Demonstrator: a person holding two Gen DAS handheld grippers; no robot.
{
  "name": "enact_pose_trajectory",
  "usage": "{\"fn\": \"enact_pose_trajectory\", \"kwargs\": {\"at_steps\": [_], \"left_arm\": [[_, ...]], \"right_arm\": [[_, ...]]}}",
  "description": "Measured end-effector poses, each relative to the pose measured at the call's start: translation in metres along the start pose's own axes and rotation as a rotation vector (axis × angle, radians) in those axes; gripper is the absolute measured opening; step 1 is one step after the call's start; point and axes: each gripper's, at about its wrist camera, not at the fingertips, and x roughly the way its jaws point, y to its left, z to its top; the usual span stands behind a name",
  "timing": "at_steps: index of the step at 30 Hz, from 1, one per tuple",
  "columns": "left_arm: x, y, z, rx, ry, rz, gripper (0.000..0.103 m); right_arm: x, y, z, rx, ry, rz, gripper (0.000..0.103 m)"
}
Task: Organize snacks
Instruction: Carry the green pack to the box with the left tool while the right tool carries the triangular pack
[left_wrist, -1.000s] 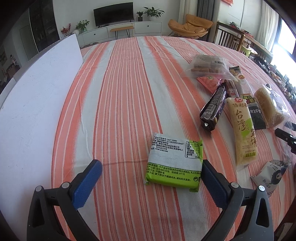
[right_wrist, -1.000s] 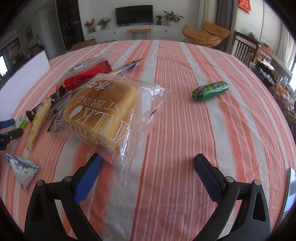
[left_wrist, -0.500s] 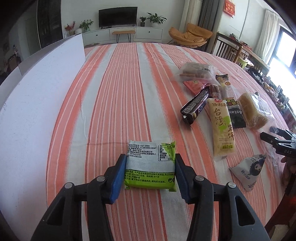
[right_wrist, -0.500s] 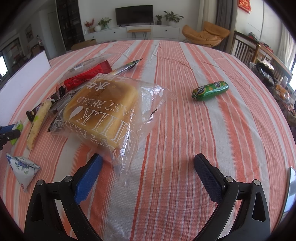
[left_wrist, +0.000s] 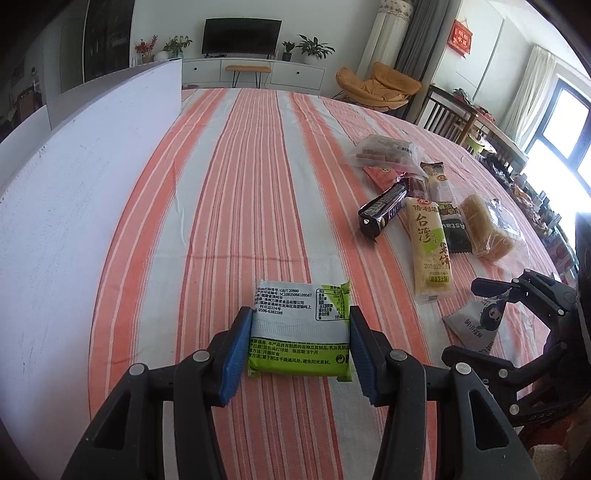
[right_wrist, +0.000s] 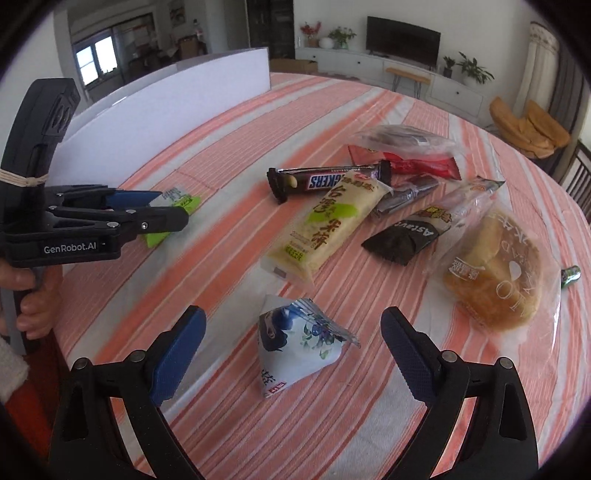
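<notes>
tablecloth (left_wrist: 229, 192): orange-white stripes | packet (left_wrist: 299, 334): green-white | tongs (right_wrist: 291, 349) pads: blue

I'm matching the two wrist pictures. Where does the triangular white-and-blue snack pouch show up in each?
Left wrist: triangular pouch at lower right, under the right hand-held gripper.
Right wrist: bottom centre, between the open jaws.
Shared landmark: the Snickers bar.
</notes>
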Motion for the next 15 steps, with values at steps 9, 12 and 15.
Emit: {"fn": "enact_pose_trajectory", "kwargs": {"at_steps": [9, 12, 15], "left_arm": [[-0.010, -0.011, 0.000, -0.002, -0.027, -0.067, 0.050], [-0.020, -0.017, 0.001, 0.003, -0.046, -0.075, 0.050], [-0.036, -0.019, 0.004, -0.022, -0.062, -0.093, 0.050]], "right_arm": [[-0.051, -0.030, -0.015, 0.215, -0.079, 0.054, 0.035], [-0.057, -0.034, -0.015, 0.235, -0.076, 0.026, 0.035], [-0.052, -0.039, -0.016, 0.267, -0.041, 0.041, 0.035]]}}
